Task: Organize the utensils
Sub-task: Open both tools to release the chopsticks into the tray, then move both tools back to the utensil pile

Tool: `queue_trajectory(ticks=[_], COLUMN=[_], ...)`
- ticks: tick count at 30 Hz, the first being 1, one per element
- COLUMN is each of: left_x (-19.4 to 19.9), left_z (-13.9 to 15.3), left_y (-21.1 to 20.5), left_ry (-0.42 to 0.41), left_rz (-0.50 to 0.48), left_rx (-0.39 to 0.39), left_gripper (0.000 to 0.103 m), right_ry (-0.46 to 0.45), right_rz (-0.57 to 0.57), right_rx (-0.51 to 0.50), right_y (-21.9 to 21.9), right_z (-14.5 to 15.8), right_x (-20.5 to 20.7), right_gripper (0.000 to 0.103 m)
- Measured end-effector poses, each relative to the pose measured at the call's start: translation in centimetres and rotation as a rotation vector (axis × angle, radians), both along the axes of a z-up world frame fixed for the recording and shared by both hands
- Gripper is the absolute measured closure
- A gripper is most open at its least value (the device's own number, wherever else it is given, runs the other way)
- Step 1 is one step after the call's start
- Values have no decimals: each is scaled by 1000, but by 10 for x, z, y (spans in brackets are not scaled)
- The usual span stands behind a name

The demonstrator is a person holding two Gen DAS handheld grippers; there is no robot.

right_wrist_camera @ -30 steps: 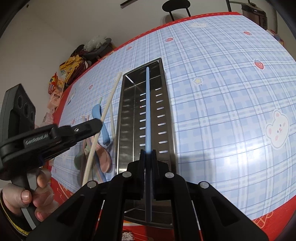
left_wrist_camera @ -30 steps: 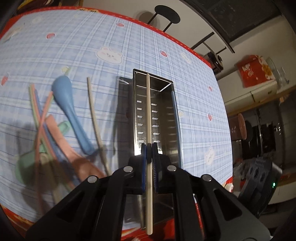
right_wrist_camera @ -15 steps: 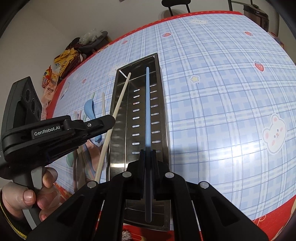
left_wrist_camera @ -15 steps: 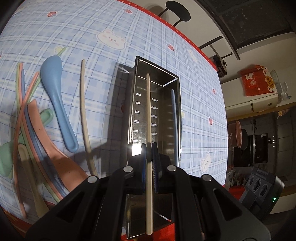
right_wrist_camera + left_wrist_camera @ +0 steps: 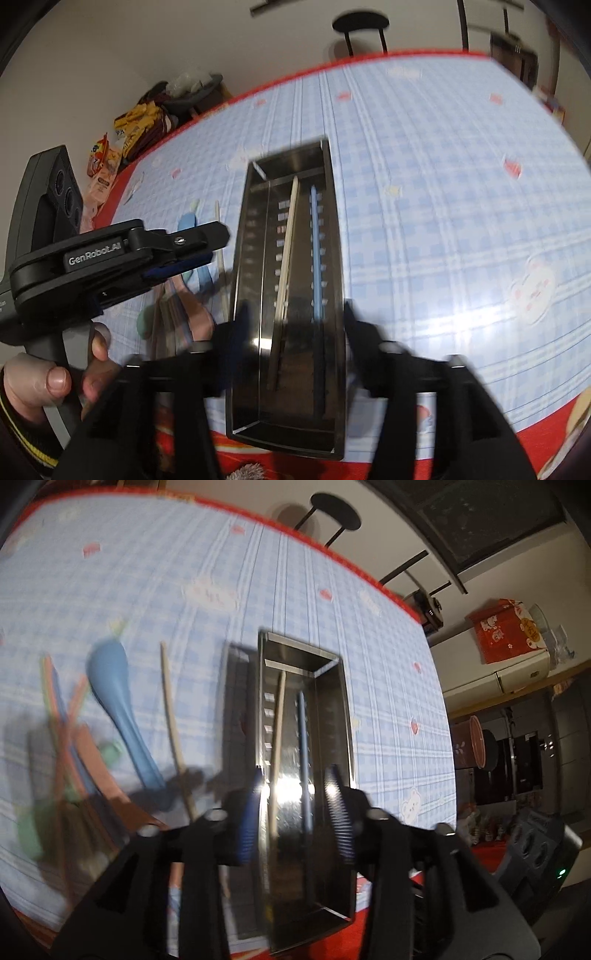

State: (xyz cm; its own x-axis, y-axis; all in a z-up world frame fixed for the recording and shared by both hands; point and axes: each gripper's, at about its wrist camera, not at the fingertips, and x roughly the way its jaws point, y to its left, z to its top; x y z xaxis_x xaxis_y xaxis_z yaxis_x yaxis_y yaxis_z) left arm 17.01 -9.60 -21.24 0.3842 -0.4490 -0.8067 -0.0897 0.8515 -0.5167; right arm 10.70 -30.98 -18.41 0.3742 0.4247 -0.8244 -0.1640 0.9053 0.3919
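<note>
A long steel utensil box (image 5: 332,709) (image 5: 332,206) stands on the blue checked tablecloth. Inside it lie a beige chopstick (image 5: 277,734) (image 5: 287,251) and a blue chopstick (image 5: 303,746) (image 5: 316,254), side by side and free of both grippers. My left gripper (image 5: 295,812) hangs over the box's near end, its jaws opening with nothing pressed between them. My right gripper (image 5: 293,339) hovers over the same end, jaws also opening and empty. The left gripper (image 5: 207,243) shows from the side in the right wrist view, held by a hand (image 5: 48,380).
Left of the box lie a blue spoon (image 5: 118,705), another beige chopstick (image 5: 173,720) and a pile of several coloured spoons and chopsticks (image 5: 70,753). The table's red edge (image 5: 487,853) runs near me. A stool (image 5: 360,27) stands beyond the far edge.
Both grippers have let go of their chopsticks: the beige and the blue one now lie in the box. Both pairs of jaws stand apart where they were shut before.
</note>
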Motion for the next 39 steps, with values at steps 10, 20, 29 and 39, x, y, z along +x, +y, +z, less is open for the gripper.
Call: queue_trajectory(ticks=[10, 20, 29, 39], left_x=[-18, -51, -92, -115], left_z=[43, 42, 16, -11], left_y=[56, 117, 171, 163], left_ry=[-131, -123, -88, -66], left_rz=[29, 80, 184, 78], left_rx=[166, 303, 303, 327], left_gripper=[6, 6, 6, 6], right_ry=[-145, -177, -120, -109], right_rz=[-32, -101, -61, 46], right_rx=[-69, -160, -207, -241], right_y=[-2, 7, 44, 90], right_z=[40, 37, 20, 11], right_x=[-3, -16, -21, -28], right_gripper=[6, 6, 6, 6])
